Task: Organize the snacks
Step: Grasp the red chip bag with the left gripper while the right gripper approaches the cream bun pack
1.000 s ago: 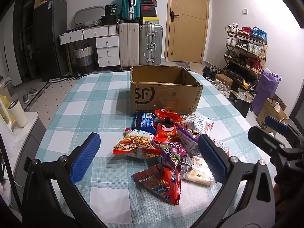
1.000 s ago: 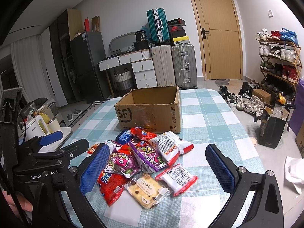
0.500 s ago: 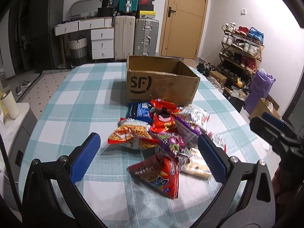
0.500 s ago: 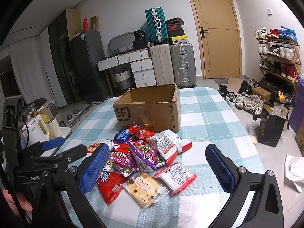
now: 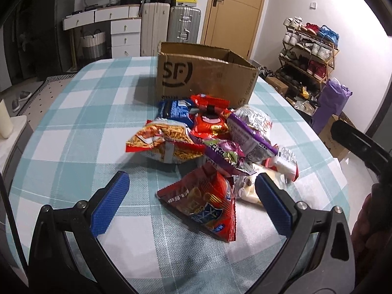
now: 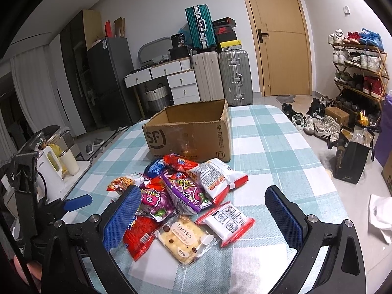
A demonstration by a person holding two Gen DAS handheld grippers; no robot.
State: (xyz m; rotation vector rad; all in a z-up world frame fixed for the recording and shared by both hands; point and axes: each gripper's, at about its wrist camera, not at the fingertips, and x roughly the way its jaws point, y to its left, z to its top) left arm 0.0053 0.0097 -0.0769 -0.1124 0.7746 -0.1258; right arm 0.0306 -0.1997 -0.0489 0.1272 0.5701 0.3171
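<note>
A heap of snack packets lies on the checked tablecloth in front of an open cardboard box marked SF. Nearest my left gripper is a red chip bag, lying between its wide open blue pads. Behind it lie an orange noodle-snack bag, a purple bag and a blue packet. My right gripper is open, low over a pale cake packet and a red-and-white packet. The box looks empty from here.
The table edge curves off to the right, with a shoe rack, shoes and bags on the floor beyond. Suitcases and a drawer unit stand behind the table. A kettle and cup sit on a side counter at left.
My left gripper has moved forward and down, closer to the pile, so the red chip bag now lies between its pads. The right gripper has barely shifted. Both stay open.
</note>
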